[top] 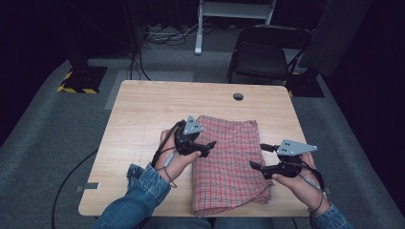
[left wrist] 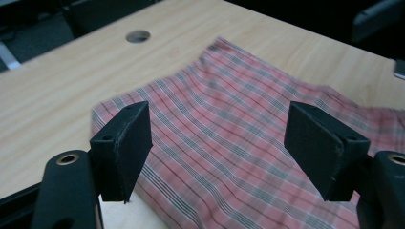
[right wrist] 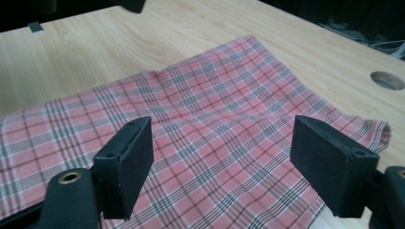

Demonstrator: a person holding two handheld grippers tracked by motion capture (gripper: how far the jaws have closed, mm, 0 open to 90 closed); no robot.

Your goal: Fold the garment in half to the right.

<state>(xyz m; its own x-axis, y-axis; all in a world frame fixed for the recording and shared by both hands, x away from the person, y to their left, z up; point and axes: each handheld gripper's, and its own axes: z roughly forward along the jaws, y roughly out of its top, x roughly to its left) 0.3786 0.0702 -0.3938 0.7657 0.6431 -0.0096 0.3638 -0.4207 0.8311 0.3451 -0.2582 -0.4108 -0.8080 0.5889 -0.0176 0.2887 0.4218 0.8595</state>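
Item: red plaid cloth [top: 229,162], folded, lying flat on the near-right part of the wooden table [top: 143,119], its near edge at the table's front edge; some ripples across its surface. Left gripper [top: 210,147]: at the cloth's left edge, pointing across it, jaws wide apart with nothing between them, cloth visible below. Right gripper [top: 258,156]: at the cloth's right edge, pointing inward, jaws likewise wide and empty. Round cable hole [top: 238,97] in the table beyond the cloth. Dark chair [top: 262,52] behind the table's far edge.
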